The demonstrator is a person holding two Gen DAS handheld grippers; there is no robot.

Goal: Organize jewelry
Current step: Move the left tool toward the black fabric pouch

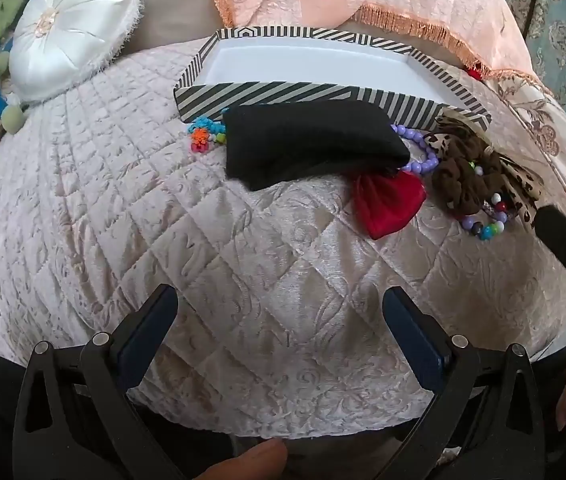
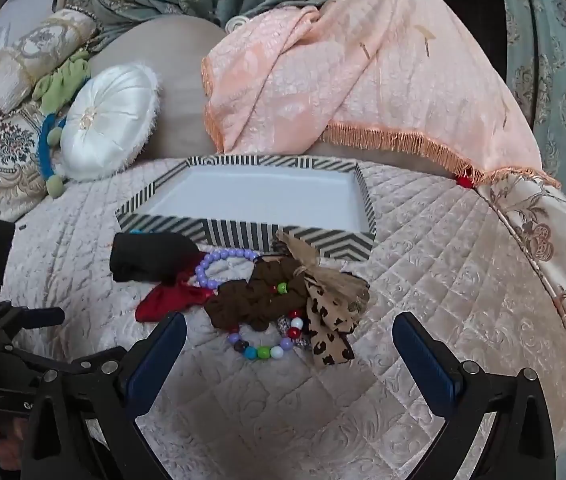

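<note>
- Quilted pale-pink velvet bedspread (image 1: 211, 248) fills both views; the jewelry pile lies on it against the near wall of a striped box (image 1: 323, 98), whose white inside is bare.
- Left wrist view only: a cluster of orange, blue and green beads (image 1: 203, 136) pokes out at the left end of the black cloth (image 1: 311, 144). The right wrist view shows only a sliver of blue there.
- Right wrist view only: the multicoloured bead bracelet (image 2: 267, 344) shows as a near-full ring in front of the brown scrunchie (image 2: 259, 296), with a leopard-print bow (image 2: 329, 320) beside it; teal patterned drapes (image 2: 555, 80) hang behind.
- Surroundings: white satin round cushion (image 2: 111, 128) to the left, peach fringed throw (image 2: 343, 80) behind the box.
- Purple bead bracelet (image 2: 219, 266) and red bow (image 2: 171, 300) lie between black cloth and scrunchie.
- Left gripper (image 1: 281, 324): jaws spread wide, nothing between them, over bare quilt, well short of the pile.
- Right gripper (image 2: 289, 356): jaws spread wide, holding nothing; multicoloured bracelet lies just ahead, between the fingertips' lines.
</note>
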